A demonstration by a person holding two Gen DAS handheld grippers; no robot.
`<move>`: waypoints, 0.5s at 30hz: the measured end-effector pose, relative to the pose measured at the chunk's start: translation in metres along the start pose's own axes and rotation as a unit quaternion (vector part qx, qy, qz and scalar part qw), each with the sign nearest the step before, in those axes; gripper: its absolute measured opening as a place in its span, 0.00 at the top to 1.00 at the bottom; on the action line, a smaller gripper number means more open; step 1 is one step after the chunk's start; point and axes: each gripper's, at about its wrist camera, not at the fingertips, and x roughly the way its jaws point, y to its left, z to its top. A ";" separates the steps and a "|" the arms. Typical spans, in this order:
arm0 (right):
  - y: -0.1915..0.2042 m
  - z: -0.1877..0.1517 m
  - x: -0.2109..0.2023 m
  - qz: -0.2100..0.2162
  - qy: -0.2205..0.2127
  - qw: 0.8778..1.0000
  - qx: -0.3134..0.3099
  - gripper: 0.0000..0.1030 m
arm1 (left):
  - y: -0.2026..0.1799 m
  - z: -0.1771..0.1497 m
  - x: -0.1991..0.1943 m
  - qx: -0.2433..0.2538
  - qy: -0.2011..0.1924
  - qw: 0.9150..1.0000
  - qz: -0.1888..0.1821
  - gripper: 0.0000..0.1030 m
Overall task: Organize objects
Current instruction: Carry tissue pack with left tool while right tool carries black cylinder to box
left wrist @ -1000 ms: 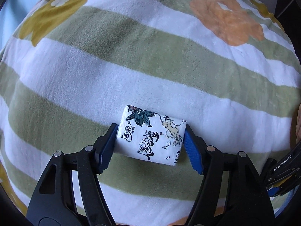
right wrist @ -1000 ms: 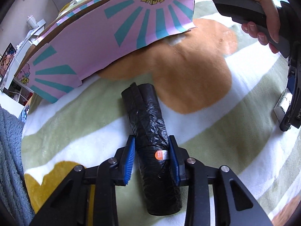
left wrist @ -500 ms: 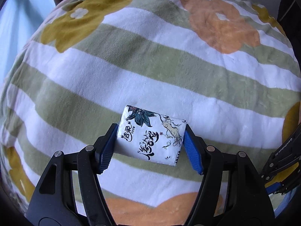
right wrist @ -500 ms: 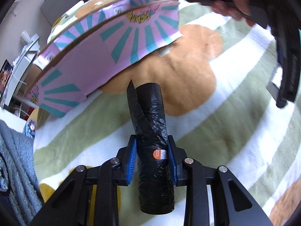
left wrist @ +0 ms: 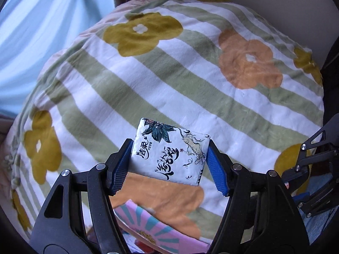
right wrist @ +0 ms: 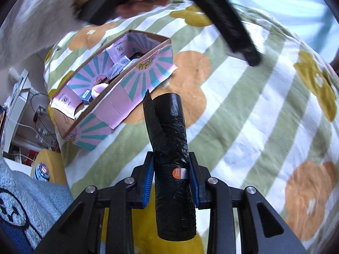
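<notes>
Gripping tissue pack (left wrist: pixel 171 154) in left jaws, black bag roll (right wrist: pixel 170 148) in right; open box (right wrist: pixel 118 80) interior visible only rightside

A bed is covered by a soft blanket (left wrist: pixel 190 78) with green and white stripes and large mustard and orange flowers. An open pink cardboard box (right wrist: pixel 118 103) with teal sunburst rays rests directly on the blanket, near one edge. Small items lie jumbled inside it, too blurred to tell apart.
</notes>
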 end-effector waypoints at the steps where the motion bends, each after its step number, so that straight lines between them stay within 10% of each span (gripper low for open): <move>1: 0.000 -0.001 -0.009 -0.003 0.002 1.000 0.010 0.73 | 0.000 -0.006 -0.013 -0.019 -0.004 1.000 0.004 0.37; 15: -0.008 -0.007 -0.112 -0.100 -0.038 0.972 0.209 0.73 | -0.041 -0.089 -0.122 -0.264 -0.047 0.959 0.092 0.37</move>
